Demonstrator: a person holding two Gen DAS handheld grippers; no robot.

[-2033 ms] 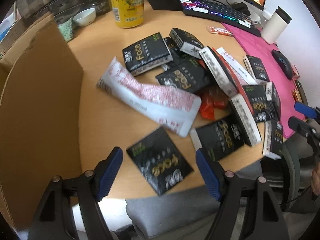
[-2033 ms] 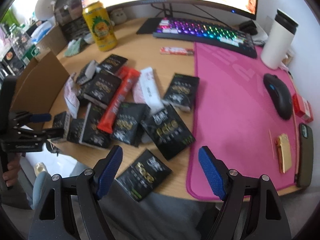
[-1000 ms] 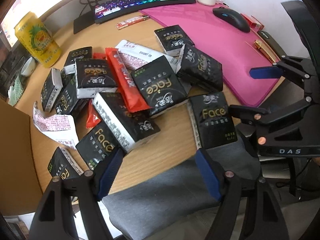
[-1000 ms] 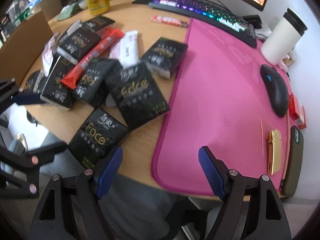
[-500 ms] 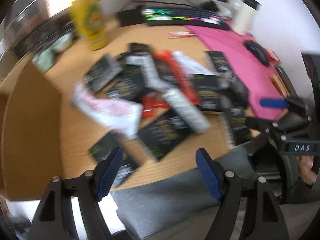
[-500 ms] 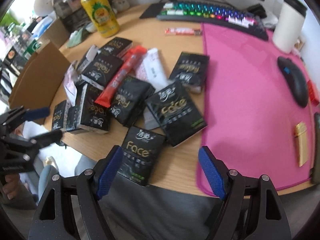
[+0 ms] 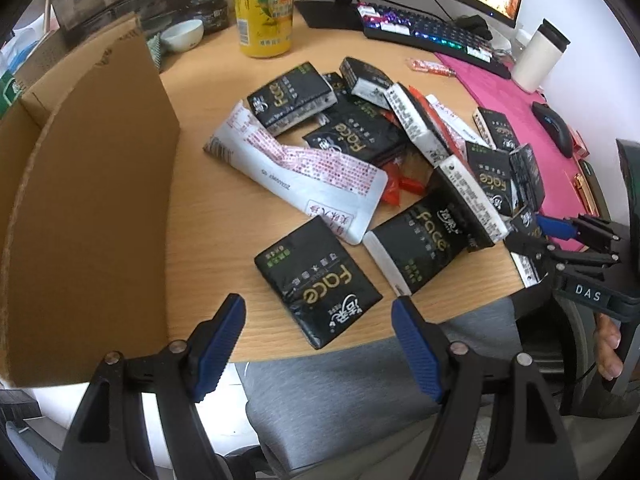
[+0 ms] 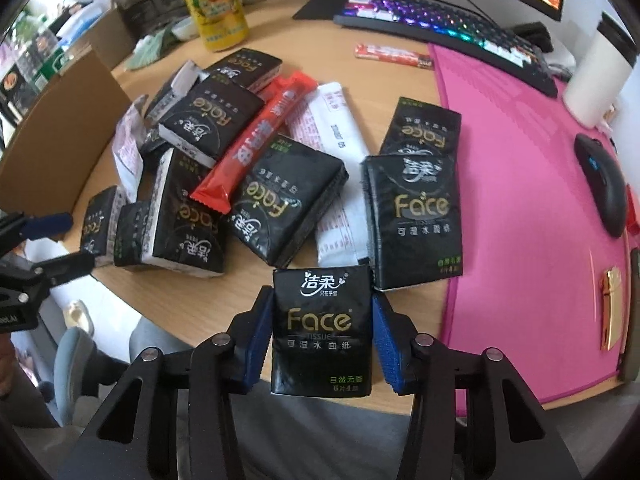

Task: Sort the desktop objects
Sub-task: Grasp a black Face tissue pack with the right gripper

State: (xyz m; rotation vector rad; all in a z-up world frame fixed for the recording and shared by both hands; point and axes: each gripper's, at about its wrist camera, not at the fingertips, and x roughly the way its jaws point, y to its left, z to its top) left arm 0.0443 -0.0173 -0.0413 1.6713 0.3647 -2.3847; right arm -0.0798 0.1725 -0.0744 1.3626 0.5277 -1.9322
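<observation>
Several black "Face" tissue packs lie in a heap on the wooden desk (image 7: 208, 216), mixed with a red snack stick (image 8: 256, 136) and white printed pouches (image 7: 296, 176). My right gripper (image 8: 322, 332) is shut on one black tissue pack (image 8: 320, 328) at the desk's front edge; it also shows at the right of the left wrist view (image 7: 532, 236). My left gripper (image 7: 318, 340) is open and empty, hanging over the front edge just short of another black pack (image 7: 320, 284). It also shows at the left edge of the right wrist view (image 8: 60, 240).
A cardboard box (image 7: 80, 200) stands at the desk's left. A yellow can (image 7: 264, 4), small bowl (image 7: 180, 34), keyboard (image 7: 432, 36), monitor and white tumbler (image 7: 540, 56) are at the back. A pink mat (image 8: 520, 184) holds a mouse (image 8: 604, 188) and a gold lighter (image 8: 610, 312).
My right gripper has closed on a black tissue pack at the front edge; it was open before. The left gripper swung about and now faces the pile beside the box, still open.
</observation>
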